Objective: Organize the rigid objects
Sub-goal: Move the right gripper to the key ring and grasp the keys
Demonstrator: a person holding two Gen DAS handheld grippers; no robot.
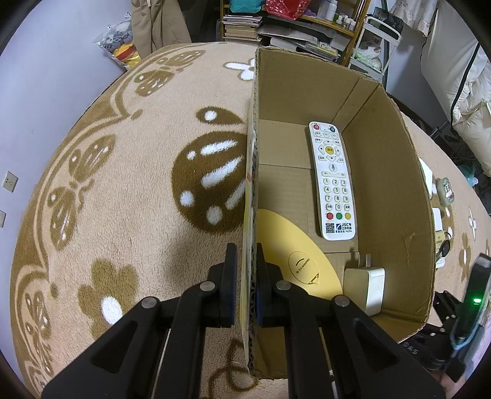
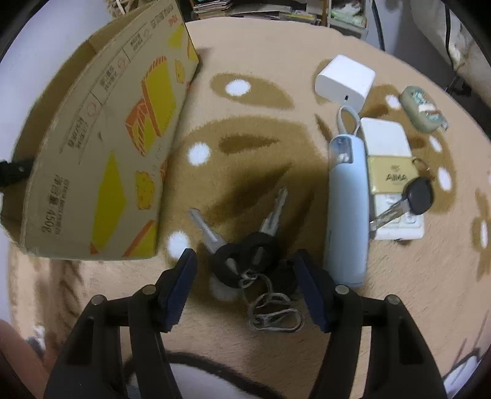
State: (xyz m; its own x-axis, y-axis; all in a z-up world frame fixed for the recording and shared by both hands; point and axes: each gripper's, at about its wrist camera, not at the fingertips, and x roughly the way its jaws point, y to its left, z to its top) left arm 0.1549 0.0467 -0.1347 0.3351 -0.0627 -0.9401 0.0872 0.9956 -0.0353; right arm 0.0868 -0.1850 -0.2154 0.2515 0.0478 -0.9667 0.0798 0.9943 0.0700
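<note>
Your left gripper [image 1: 247,282] clamps the cardboard box [image 1: 386,184] wall, on a beige fleece blanket [image 1: 138,172] with brown flowers. Your right gripper [image 2: 245,285] stands with jaws apart around the keys [image 2: 245,254]; cluttered shelves [image 1: 276,27] stand behind.

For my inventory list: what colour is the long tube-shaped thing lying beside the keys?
Pale blue tube, clear cap and white loop; right wrist view shows it best.

A cluttered home room: patterned fleece blanket [image 1: 122,184], crammed bookshelf [image 1: 245,27]
</note>
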